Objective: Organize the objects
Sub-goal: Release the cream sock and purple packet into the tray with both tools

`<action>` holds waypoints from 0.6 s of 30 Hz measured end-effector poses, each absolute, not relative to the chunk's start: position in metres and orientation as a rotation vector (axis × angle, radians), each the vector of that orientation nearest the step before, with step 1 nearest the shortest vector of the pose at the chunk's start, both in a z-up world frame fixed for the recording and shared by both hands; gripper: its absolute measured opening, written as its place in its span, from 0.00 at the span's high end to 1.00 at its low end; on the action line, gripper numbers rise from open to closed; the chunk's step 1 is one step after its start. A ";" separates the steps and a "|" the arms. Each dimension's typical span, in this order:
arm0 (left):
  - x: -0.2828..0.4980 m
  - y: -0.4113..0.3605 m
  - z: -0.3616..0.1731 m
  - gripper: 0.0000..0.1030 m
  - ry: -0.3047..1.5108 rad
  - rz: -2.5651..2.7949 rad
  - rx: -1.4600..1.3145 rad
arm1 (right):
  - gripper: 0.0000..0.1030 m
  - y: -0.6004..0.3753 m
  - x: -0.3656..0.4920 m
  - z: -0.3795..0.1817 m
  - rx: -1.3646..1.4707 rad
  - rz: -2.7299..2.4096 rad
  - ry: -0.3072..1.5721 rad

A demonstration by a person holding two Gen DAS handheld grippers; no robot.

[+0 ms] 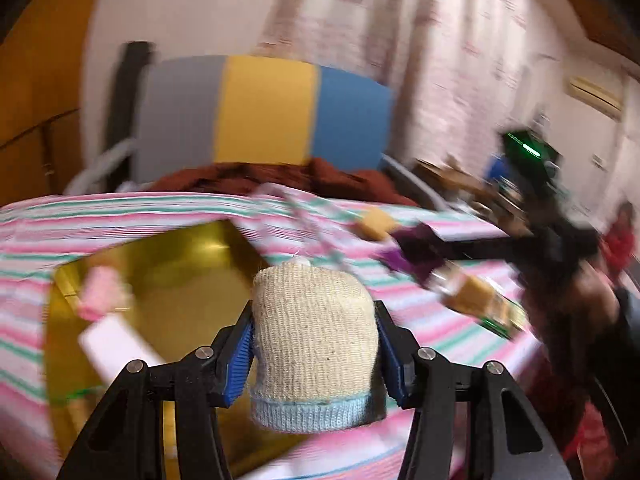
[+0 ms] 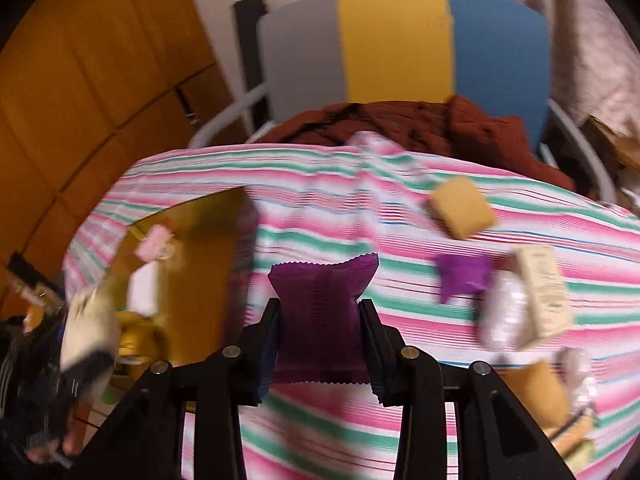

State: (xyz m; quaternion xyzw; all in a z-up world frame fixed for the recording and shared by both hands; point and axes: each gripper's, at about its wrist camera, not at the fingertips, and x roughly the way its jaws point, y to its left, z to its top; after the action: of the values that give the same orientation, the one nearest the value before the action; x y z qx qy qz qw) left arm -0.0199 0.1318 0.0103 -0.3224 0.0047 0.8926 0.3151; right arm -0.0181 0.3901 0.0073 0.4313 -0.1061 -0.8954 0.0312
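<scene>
Left wrist: tongs (image 1: 314, 344) grip knitted sock (image 1: 314, 340).

I'm seeing open striped cloth (image 2: 320, 216) lying between the gold tray (image 2: 208, 264) and the packets crowding the right side (image 2: 520, 300).

A chair back (image 2: 400, 44) in grey, yellow and blue panels stands upper centre, a rust-brown blanket (image 2: 460, 124) bunched below it
</scene>
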 end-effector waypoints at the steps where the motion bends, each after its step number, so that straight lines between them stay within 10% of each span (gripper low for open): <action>1: -0.028 0.120 0.012 0.47 0.006 2.396 -0.858 | 0.63 0.379 -0.021 0.008 1.318 -2.738 -0.323; 18: -0.089 0.001 -0.009 0.37 -0.171 2.740 -1.072 | 0.38 0.248 -0.063 -0.007 1.292 -2.515 -0.404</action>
State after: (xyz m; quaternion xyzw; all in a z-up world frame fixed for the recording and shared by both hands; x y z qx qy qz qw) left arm -0.0887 0.0011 -0.0092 -0.3619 -0.0577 0.9253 0.0971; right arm -0.0629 0.2482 -0.0073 0.4478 -0.1400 -0.8715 0.1424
